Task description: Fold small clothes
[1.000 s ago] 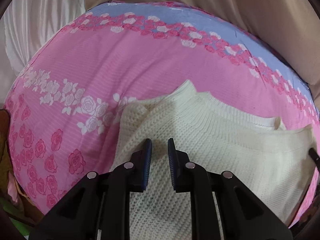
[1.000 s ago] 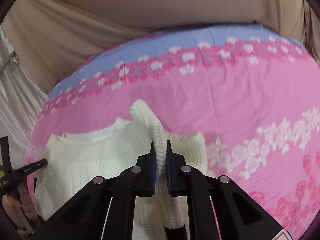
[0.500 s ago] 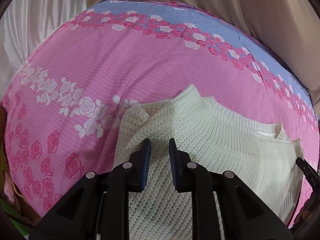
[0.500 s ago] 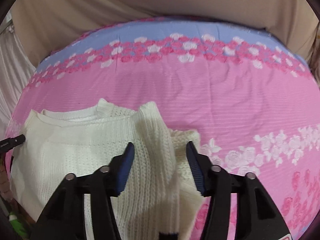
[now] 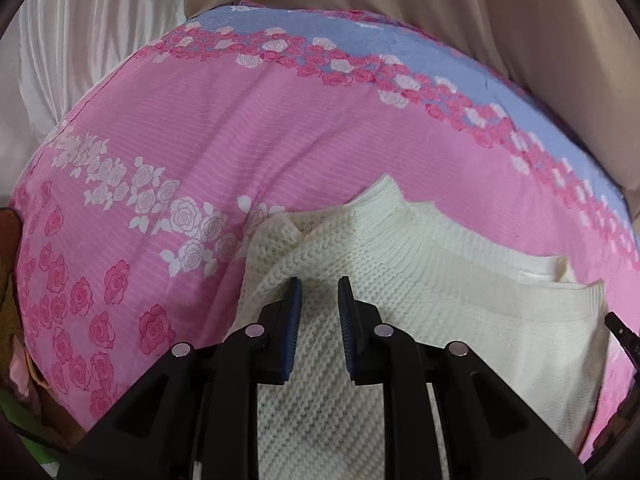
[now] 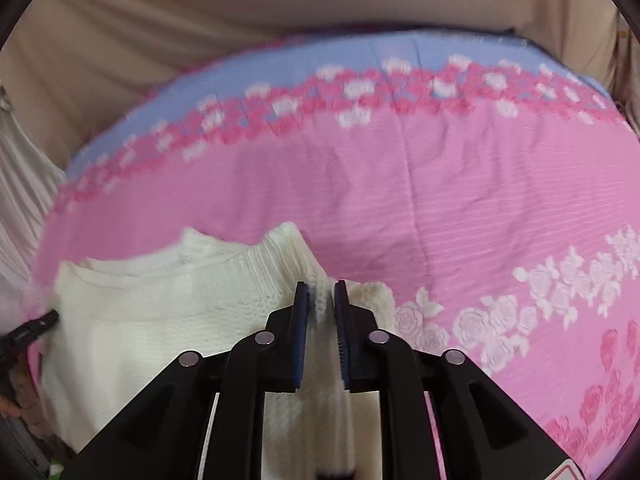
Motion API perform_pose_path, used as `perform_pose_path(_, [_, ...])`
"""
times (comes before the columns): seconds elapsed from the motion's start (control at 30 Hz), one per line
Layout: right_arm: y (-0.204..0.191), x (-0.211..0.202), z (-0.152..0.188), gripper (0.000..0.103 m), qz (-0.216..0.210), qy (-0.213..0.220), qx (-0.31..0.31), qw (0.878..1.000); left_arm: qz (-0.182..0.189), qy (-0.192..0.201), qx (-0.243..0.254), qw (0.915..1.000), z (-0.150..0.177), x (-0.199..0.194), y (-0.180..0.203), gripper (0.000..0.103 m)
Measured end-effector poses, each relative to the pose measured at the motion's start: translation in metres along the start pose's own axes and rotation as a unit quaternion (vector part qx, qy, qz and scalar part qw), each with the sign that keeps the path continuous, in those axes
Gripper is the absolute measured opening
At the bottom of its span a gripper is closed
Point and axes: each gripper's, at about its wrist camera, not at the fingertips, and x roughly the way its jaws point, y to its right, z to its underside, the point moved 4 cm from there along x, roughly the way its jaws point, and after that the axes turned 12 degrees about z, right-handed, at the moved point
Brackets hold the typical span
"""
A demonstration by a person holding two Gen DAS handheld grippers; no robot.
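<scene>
A cream knit sweater (image 5: 440,300) lies partly folded on the pink rose-print sheet (image 5: 200,140), neckline toward the far side. My left gripper (image 5: 319,284) hovers over its left part, jaws a little apart with nothing pinched. In the right wrist view the sweater (image 6: 160,320) fills the lower left. My right gripper (image 6: 321,286) has a raised ridge of the folded sleeve between its pads; its jaws are opening. The left gripper's tip (image 6: 36,326) shows at the sweater's left edge.
The sheet (image 6: 440,200) has a blue band with roses along its far edge. Beige drapery (image 6: 240,20) rises behind it and a white curtain (image 5: 80,40) hangs at the far left. Bare pink sheet lies to the right of the sweater.
The right gripper went from pinching the sleeve to standing wide apart over it, and now has narrow jaws around a knit ridge. The left gripper has hardly moved.
</scene>
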Motion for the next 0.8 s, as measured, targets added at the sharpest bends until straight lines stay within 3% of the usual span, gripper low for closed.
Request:
perform_pose_path(0.13, [-0.028,-0.049,0.029,0.016,-0.026,0.025,-0.061,0.997,0.007,0.009,0.017,0.9998,0.012,-0.026,0.011,0.019])
perform_pose_path(0.23, [-0.045,-0.036,0.071,0.016,-0.021,-0.013,-0.100,0.995,0.000,-0.002,0.037,0.9993,0.028,-0.027,0.022,0.027])
perform_pose_path(0.3, [-0.041,-0.007,0.094,0.013,-0.001,-0.064,-0.089,0.994,-0.009,-0.015,0.052,0.9985,0.041,-0.020,0.028,0.031])
perform_pose_path(0.4, [-0.026,-0.024,0.089,0.011,-0.020,-0.055,-0.036,0.998,-0.010,-0.041,0.051,0.9978,0.055,-0.010,0.031,0.031])
perform_pose_path(0.5, [-0.021,-0.044,0.087,0.011,-0.015,-0.034,-0.042,0.998,-0.013,-0.036,0.061,0.9974,0.059,-0.015,0.035,0.031])
perform_pose_path(0.57, [-0.016,-0.024,0.098,0.011,0.013,-0.059,-0.055,0.997,-0.016,-0.037,0.058,0.9975,0.060,-0.015,0.035,0.031])
perform_pose_path(0.6, [-0.010,-0.014,0.105,0.009,0.012,-0.078,-0.045,0.996,-0.019,-0.038,0.055,0.9976,0.061,-0.015,0.034,0.031])
perform_pose_path(0.7, [-0.006,-0.029,0.097,0.010,-0.008,-0.065,-0.012,0.998,-0.030,-0.039,0.055,0.9973,0.062,-0.017,0.032,0.031])
perform_pose_path(0.8, [-0.019,-0.049,0.090,0.011,-0.018,-0.042,-0.040,0.998,-0.030,-0.038,0.048,0.9977,0.064,-0.019,0.029,0.032])
